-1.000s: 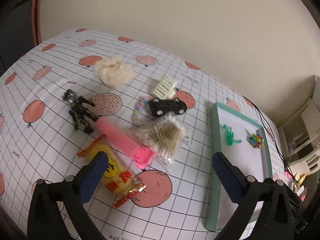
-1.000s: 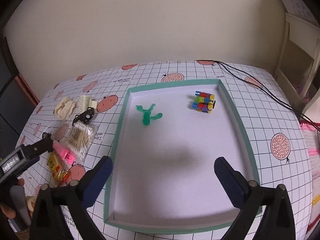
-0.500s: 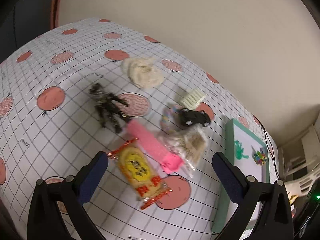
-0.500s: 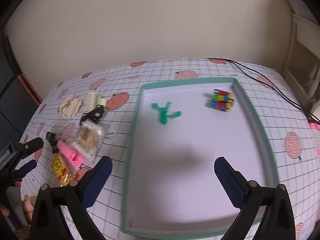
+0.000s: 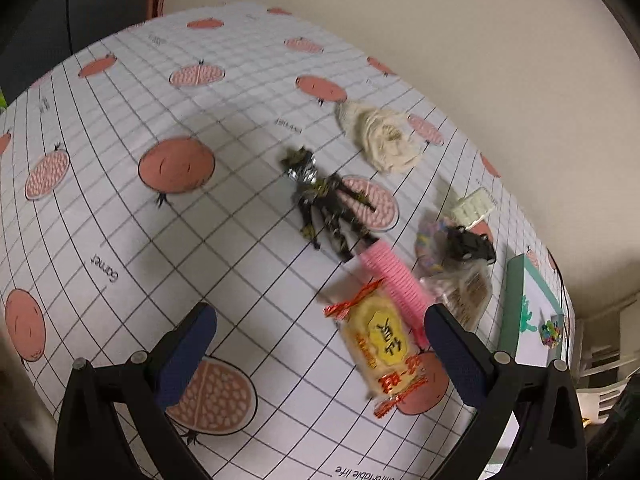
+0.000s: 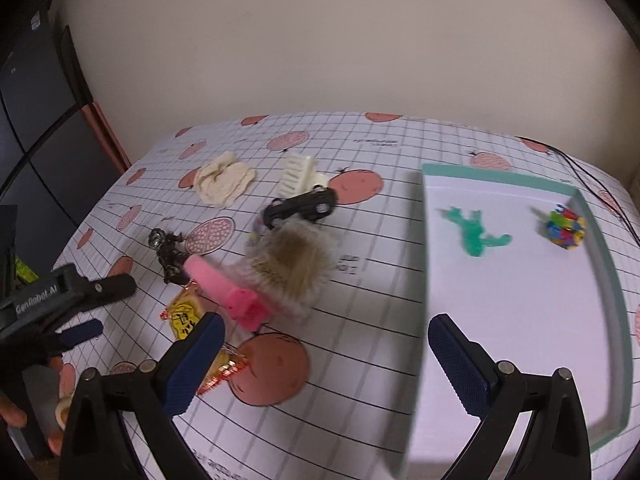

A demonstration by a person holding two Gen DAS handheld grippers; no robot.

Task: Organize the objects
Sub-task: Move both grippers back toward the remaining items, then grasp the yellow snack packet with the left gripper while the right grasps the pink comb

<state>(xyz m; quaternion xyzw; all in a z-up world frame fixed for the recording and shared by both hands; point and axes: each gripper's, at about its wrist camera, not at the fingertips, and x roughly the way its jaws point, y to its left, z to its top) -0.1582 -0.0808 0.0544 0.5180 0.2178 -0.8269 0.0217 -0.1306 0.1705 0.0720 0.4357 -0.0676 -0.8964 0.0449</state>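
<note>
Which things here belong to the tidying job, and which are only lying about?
Job: tray, green toy, block cube, toy car, robot figure, pink comb, snack packet, cotton swabs, hair clip, cloth.
Lying about: cable, white shelf.

Tray (image 6: 600, 248): you see a white floor with a teal rim, at the right of the table.
In the tray: a green figure (image 6: 474, 234) lying flat and a multicoloured block cube (image 6: 564, 227), apart from each other.
Loose pile, left of the tray: dark robot figure (image 5: 324, 204) on its back; pink comb (image 5: 394, 280) against the bag of cotton swabs (image 6: 292, 264); yellow snack packet (image 5: 380, 344); black toy car (image 6: 300, 206); cream hair clip (image 6: 298, 174); cream cloth (image 5: 380, 140), crumpled.
</note>
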